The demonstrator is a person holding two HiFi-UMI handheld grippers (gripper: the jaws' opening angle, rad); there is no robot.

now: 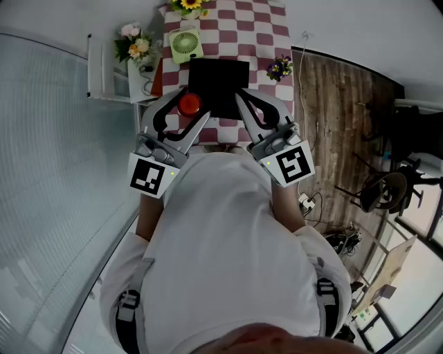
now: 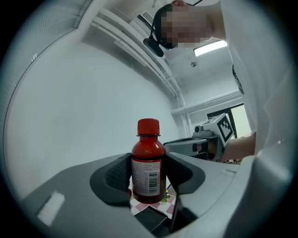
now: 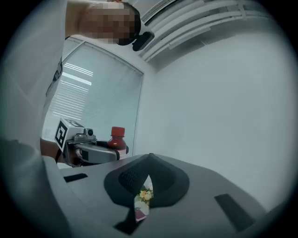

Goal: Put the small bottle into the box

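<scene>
A small red bottle (image 2: 148, 153) with a red cap and a white barcode label stands upright between the dark pads of my left gripper (image 2: 148, 180), which is shut on it. From the head view the bottle's cap (image 1: 189, 104) shows in the left gripper (image 1: 193, 108), held at the near left corner of the black box (image 1: 218, 86) on the checkered table (image 1: 266, 28). My right gripper (image 1: 242, 101) hovers at the box's near right side. Its pads (image 3: 160, 179) meet at the tip with nothing between them. The right gripper view also catches the bottle (image 3: 117, 137).
On the table stand a green fan (image 1: 185, 41), a sunflower (image 1: 190, 5) and a small flower pot (image 1: 279, 68). A flower bunch (image 1: 136, 45) sits on a white shelf to the left. Wooden floor, cables and a chair (image 1: 391, 190) lie to the right.
</scene>
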